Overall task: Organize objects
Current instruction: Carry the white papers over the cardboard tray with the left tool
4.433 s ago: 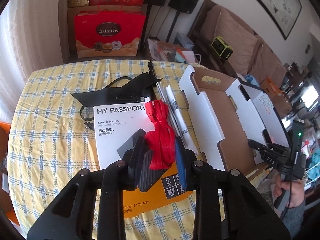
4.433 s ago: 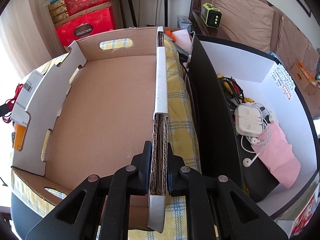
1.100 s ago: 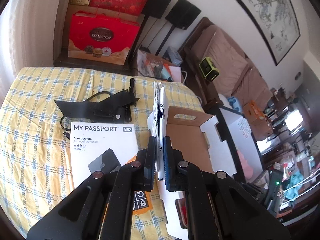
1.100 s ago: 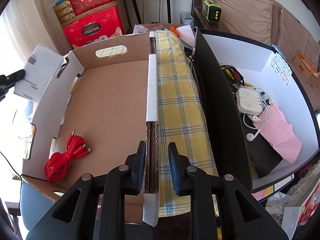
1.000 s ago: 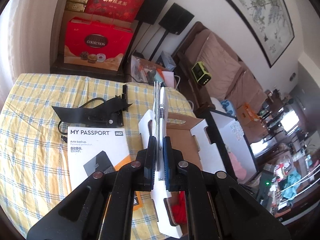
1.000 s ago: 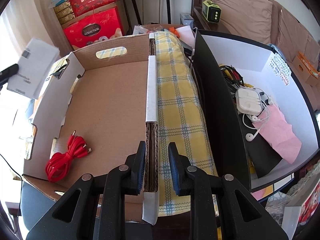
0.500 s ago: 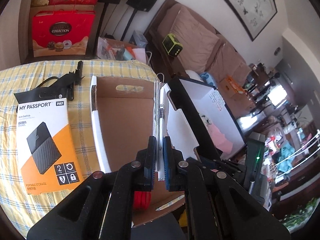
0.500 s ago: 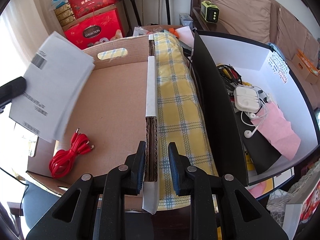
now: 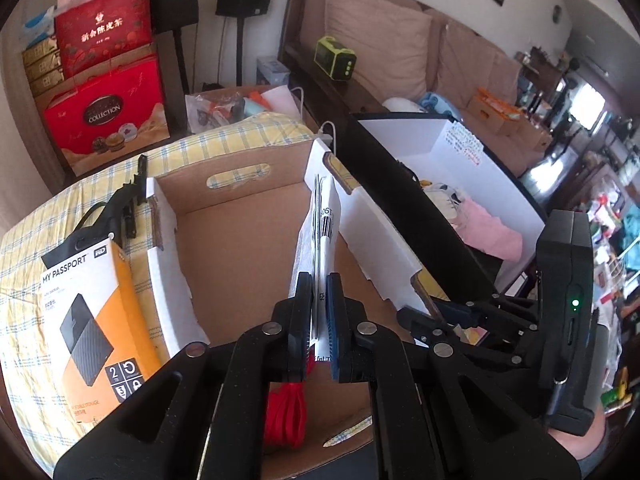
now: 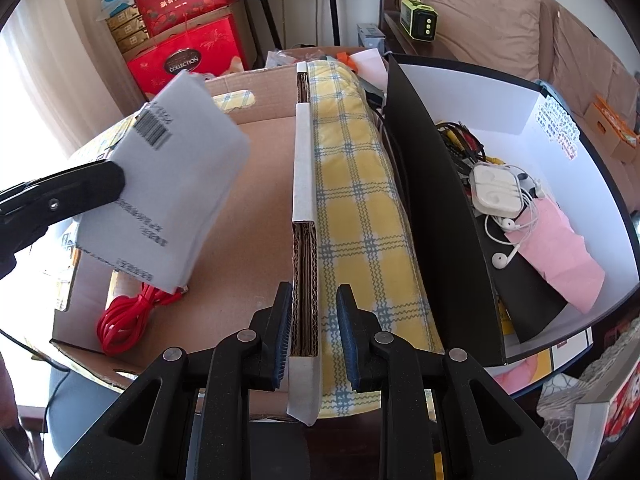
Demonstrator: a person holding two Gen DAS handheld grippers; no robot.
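Observation:
My left gripper [image 9: 319,312] is shut on a white paper packet [image 9: 326,224] with a barcode and holds it edge-on above the open cardboard box [image 9: 240,248]. The packet shows flat in the right wrist view [image 10: 164,196], over the box floor [image 10: 248,208]. A red coiled cable [image 9: 286,412] lies on the box floor near the front, also seen in the right wrist view [image 10: 124,316]. My right gripper [image 10: 314,336] is open, its jaws on either side of the box's right wall [image 10: 305,184] without squeezing it.
A white and orange MY PASSPORT box [image 9: 86,320] and a black pouch [image 9: 108,216] lie on the yellow checked tablecloth [image 9: 32,240] left of the cardboard box. A black and white bin [image 10: 520,160] with earphones and pink cloth stands to the right.
My left gripper has carried the packet from over the table to over the cardboard box. The red cable, earlier on the table, now lies in the box. My right gripper has let go of the wall.

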